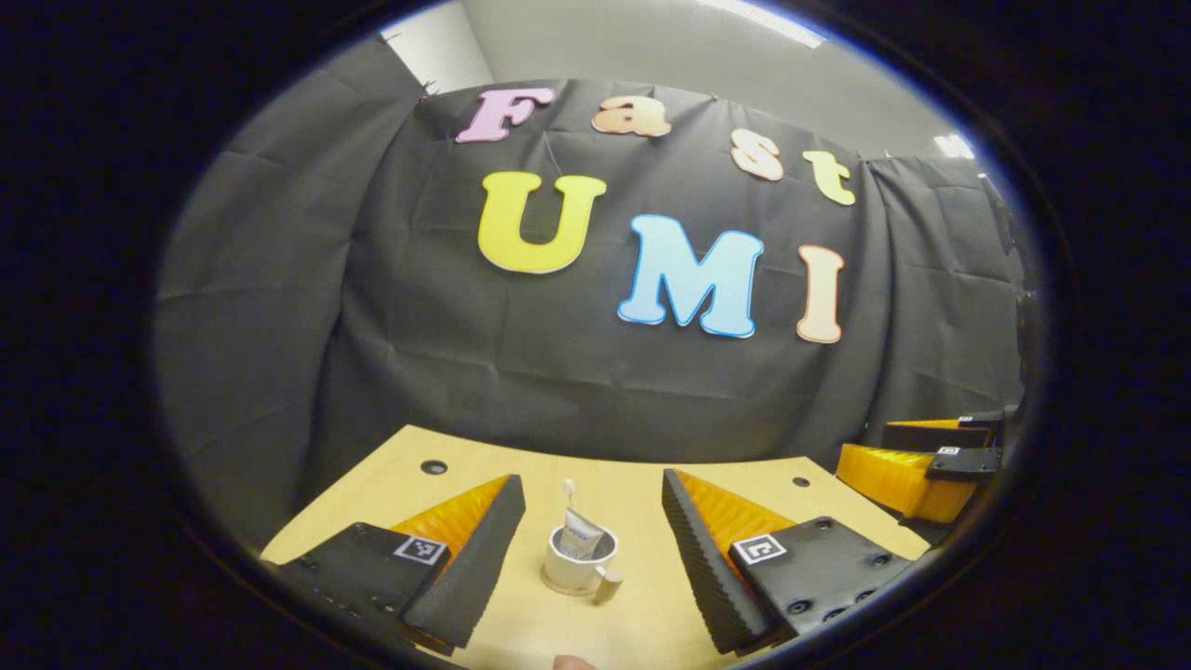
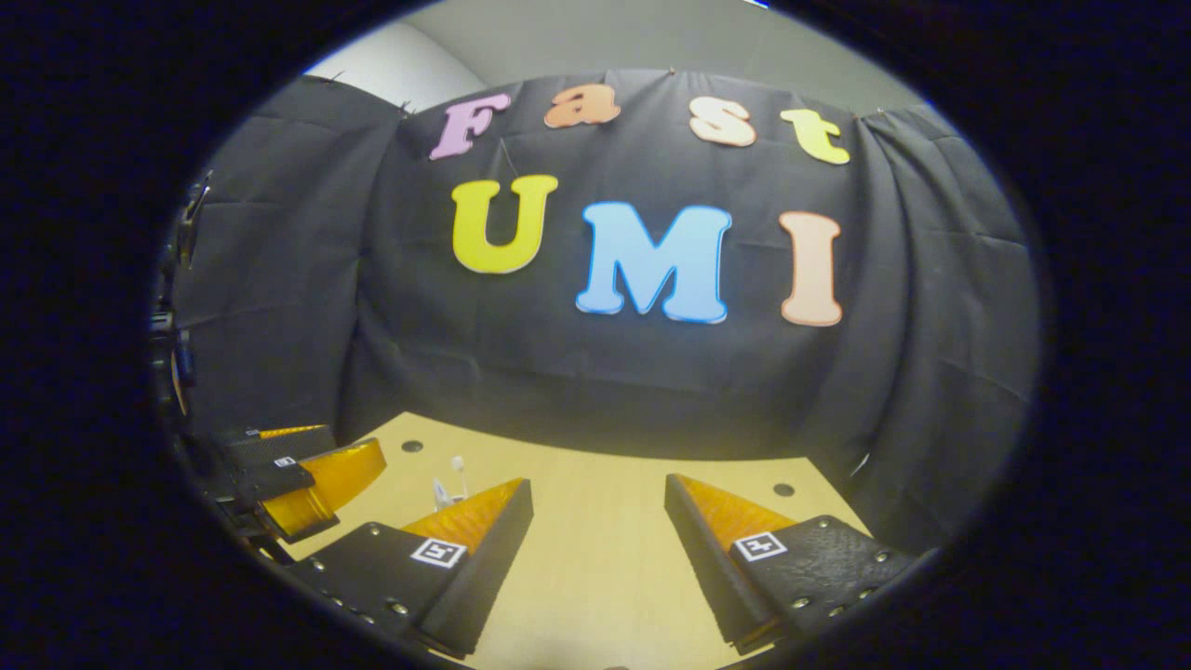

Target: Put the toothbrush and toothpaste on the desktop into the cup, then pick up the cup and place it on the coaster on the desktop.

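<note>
Left tool (image 1: 593, 549) fingers apart, clear of cup (image 1: 579, 562); right tool (image 2: 598, 549) also apart, holding nothing. Cup w/ toothpaste (image 1: 581, 534) & toothbrush (image 1: 568, 490) appears seated on coaster (image 1: 569, 588), mid-surface (image 1: 633, 475). Task looks complete; next: retract only.

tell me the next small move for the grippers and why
Probably none beyond drawing both back. The cup already holds the toothpaste and toothbrush and seems to sit on the coaster. The left gripper is open around it without touching, and the right gripper is open over bare desk.
</note>
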A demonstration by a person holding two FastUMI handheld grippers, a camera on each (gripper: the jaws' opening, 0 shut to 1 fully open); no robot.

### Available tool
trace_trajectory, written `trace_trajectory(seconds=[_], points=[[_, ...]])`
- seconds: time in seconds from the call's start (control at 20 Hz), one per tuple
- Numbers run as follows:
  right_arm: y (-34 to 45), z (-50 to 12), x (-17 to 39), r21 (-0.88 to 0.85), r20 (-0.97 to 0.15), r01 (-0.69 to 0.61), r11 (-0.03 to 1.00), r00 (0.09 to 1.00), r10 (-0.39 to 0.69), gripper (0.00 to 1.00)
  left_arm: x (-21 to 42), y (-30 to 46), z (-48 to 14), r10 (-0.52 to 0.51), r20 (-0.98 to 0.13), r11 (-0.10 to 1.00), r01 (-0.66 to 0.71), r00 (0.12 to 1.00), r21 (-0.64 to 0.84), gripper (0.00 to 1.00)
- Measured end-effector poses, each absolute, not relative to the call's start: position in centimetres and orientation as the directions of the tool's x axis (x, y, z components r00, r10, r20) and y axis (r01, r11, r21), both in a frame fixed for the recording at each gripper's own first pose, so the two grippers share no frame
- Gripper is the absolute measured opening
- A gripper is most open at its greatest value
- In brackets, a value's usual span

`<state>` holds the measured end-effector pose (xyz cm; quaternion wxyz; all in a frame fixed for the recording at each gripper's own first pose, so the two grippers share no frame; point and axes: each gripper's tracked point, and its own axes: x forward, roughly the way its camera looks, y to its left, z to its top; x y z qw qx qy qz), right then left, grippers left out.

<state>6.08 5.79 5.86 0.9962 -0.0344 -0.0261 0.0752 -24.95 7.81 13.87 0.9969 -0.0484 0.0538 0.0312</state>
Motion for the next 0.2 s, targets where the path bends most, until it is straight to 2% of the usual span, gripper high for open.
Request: trace_trajectory(seconds=[0.2], points=[[3.7, 8.3, 5.2, -0.086, 0.171, -0.110, 0.990, 0.977, 0.124, 0.87, -25.8, 5.6, 16.6, 0.051, -0.043, 0.996, -0.053, 0.998, -0.067, 0.95]])
